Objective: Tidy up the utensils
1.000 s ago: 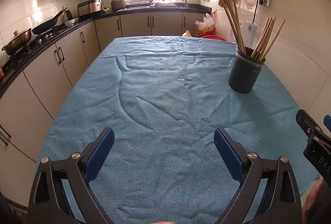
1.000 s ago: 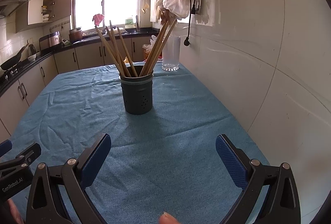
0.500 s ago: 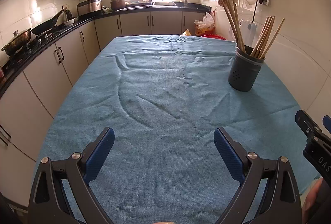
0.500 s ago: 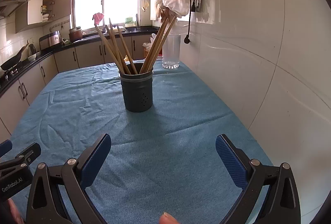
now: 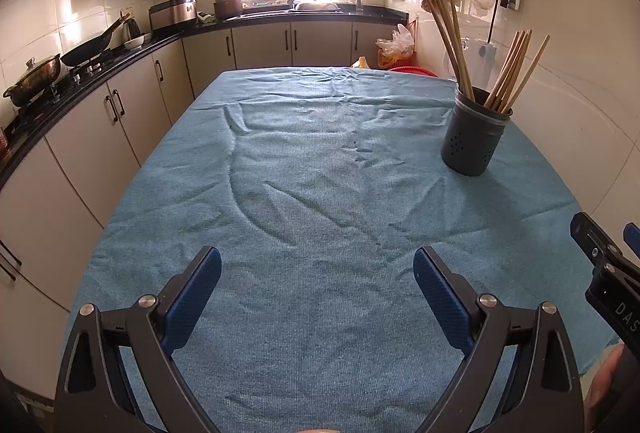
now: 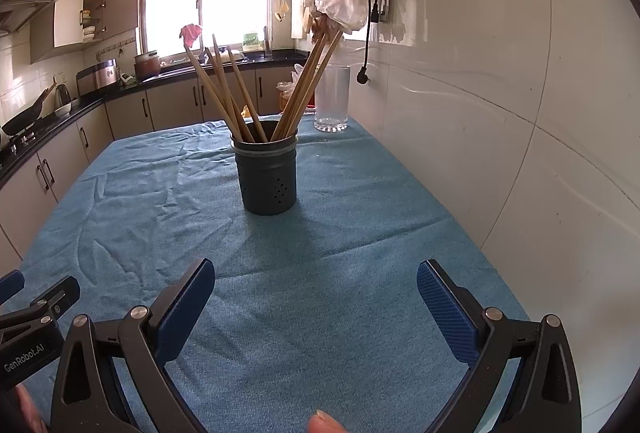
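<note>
Blue terry cloth [image 5: 304, 201] covers the whole table, wrinkled toward the far end. On it, near the white tiled wall [image 6: 500, 105], stands a dark perforated utensil holder [image 6: 267, 175] with wooden chopsticks [image 6: 224, 93] fanned out of its mouth; a clear glass [image 6: 331, 99] stands behind it by the wall. The left gripper [image 5: 318, 297] hovers over the near cloth, jaws spread wide and empty. The right gripper [image 6: 316, 305] faces the holder from well back, likewise wide apart, gripping nothing.
</note>
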The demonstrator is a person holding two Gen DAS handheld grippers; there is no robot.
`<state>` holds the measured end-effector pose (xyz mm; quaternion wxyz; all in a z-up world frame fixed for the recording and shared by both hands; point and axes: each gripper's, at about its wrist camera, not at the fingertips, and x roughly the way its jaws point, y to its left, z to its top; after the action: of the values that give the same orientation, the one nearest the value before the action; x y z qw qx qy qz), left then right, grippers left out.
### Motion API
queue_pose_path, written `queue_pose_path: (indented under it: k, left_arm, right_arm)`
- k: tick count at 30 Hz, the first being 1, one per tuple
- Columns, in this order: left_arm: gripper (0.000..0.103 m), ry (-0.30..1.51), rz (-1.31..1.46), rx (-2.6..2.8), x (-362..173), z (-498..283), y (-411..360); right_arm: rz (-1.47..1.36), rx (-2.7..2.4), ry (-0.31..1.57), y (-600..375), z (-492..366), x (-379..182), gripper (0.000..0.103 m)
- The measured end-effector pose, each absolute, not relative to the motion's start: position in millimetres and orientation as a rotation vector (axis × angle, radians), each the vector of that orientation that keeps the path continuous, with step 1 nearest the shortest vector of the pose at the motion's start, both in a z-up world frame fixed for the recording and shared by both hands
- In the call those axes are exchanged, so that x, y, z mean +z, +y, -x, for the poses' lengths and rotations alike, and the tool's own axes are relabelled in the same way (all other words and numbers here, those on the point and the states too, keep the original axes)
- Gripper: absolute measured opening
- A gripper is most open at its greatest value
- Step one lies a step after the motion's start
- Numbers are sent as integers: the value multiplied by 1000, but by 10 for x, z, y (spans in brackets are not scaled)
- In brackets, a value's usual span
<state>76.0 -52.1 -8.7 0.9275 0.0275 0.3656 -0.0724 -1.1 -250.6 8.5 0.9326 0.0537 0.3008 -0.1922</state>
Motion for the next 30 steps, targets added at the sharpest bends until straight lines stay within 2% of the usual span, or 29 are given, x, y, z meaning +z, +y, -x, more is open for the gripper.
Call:
queue_pose_path:
  k: [30]
  left_arm:
    - [96,745,-54,-145,-68,-720,-514]
  right_arm:
    - [-114,-388,621,-2522,40,85,103]
